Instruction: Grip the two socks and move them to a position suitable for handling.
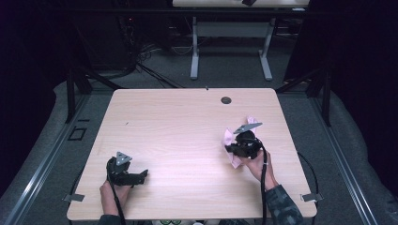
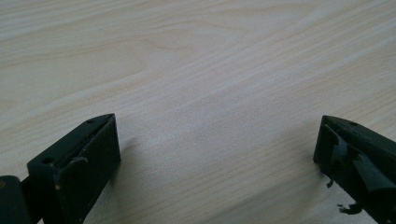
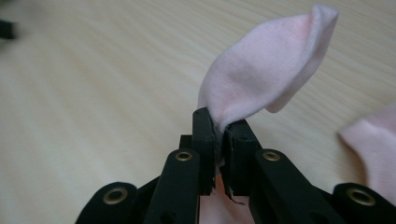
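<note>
A pale pink cloth (image 1: 229, 137) lies bunched at the right side of the wooden table (image 1: 187, 126). My right gripper (image 1: 230, 149) is shut on a fold of it. In the right gripper view the black jaws meet at the right gripper (image 3: 219, 122), and the pinched pink cloth (image 3: 271, 65) stands up from them like a flap, while another part lies flat at the right edge. My left gripper (image 1: 142, 175) rests near the table's front left corner. In the left gripper view the left gripper (image 2: 217, 135) is open over bare wood, its fingers (image 2: 74, 163) far apart with nothing between them.
A dark round grommet (image 1: 226, 100) sits near the table's far edge. Beyond the table stands another desk on white legs (image 1: 195, 51), with cables on the grey floor. Metal rails run along both sides of the table.
</note>
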{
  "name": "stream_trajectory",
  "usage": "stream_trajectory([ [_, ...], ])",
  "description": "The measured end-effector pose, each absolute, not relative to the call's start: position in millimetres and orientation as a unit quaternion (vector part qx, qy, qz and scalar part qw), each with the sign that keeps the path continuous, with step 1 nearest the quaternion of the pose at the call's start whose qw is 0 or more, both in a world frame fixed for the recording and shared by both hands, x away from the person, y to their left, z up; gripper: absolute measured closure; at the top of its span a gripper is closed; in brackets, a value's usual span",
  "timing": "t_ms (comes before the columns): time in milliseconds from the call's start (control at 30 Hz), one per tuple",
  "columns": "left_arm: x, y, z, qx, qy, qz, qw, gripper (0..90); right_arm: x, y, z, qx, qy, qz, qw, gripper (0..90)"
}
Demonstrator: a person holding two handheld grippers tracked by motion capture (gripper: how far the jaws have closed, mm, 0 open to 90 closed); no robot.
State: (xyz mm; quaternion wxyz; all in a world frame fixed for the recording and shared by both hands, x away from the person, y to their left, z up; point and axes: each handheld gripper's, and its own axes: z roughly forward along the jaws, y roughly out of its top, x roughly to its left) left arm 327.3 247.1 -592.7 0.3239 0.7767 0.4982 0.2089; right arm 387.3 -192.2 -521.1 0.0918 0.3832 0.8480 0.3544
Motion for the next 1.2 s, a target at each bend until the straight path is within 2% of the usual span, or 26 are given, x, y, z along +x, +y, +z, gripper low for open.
stream_trajectory([
  [67,327,247,-593,0.777,0.498,0.209,0.324,0.2,366,-178,-509,0.338,0.868,0.352,0.090,84.0],
  [233,327,247,-593,0.776,0.498,0.210,0.324,0.2,339,-151,-507,0.269,0.895,0.348,0.077,83.1],
  [300,327,247,-593,0.776,0.499,0.210,0.324,0.3,328,-130,-524,0.233,0.913,0.331,0.055,68.7],
  [333,327,247,-593,0.776,0.499,0.210,0.324,0.3,328,-130,-524,0.233,0.913,0.331,0.055,68.7],
  [400,327,247,-593,0.776,0.499,0.210,0.324,0.3,327,-124,-545,0.230,0.916,0.326,0.037,45.1],
  [433,327,247,-593,0.776,0.499,0.210,0.324,0.3,327,-124,-545,0.230,0.916,0.326,0.037,45.1],
  [467,327,247,-593,0.776,0.499,0.210,0.324,0.3,328,-128,-546,0.234,0.911,0.338,0.034,37.8],
  [533,327,247,-593,0.777,0.498,0.209,0.323,0.3,326,-148,-539,0.252,0.894,0.368,0.040,29.6],
  [800,327,247,-593,0.777,0.498,0.210,0.323,0.3,307,-185,-530,0.270,0.881,0.382,0.074,27.2],
  [1200,327,247,-593,0.776,0.499,0.210,0.324,0.3,288,-205,-540,0.283,0.875,0.380,0.096,26.3],
])
